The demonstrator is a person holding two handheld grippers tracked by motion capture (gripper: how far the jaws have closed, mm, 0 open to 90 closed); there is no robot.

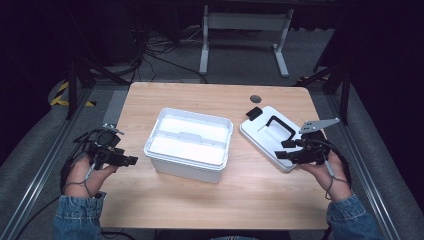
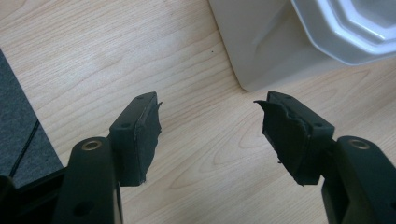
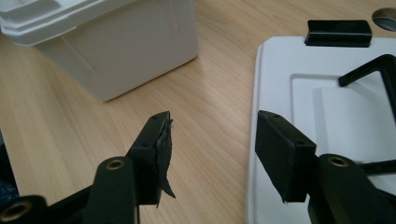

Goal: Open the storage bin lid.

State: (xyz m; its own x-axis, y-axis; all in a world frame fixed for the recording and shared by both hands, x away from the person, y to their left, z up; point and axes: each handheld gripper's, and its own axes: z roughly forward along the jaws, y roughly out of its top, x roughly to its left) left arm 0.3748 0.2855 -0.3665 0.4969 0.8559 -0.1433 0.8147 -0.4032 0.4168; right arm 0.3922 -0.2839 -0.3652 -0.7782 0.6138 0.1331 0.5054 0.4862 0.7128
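As seen from the high view, wooden table (image 1: 190, 200) takes up centre of frame, w/ dark floor and cables beyond its top edge. White storage box (image 1: 190, 144) sits mid-frame, lid off, interior divided lengthwise by a ridge; contents not discernible. In left gripper view its corner shows upper right (image 2: 261, 42); in right gripper view it shows upper left (image 3: 121, 46).

White lid (image 1: 272, 137) lies flat on table, right of centre, apart from box, black handle on top and black latch at its far edge. In right gripper view lid (image 3: 299, 70) occupies right half of frame, latch at top.

Right gripper (image 1: 284, 149) is held at lower right of high view, over near edge of lid; jaws apart, nothing between them. Right gripper view (image 3: 212, 154) confirms: right-hand jaw over lid edge, other jaw over bare wood. Whether it touches lid: cannot tell.

Left gripper (image 1: 131, 161) at lower left of high view, near box's left end, not touching. Left gripper view (image 2: 210, 135): jaws spread wide, empty, bare wood between.
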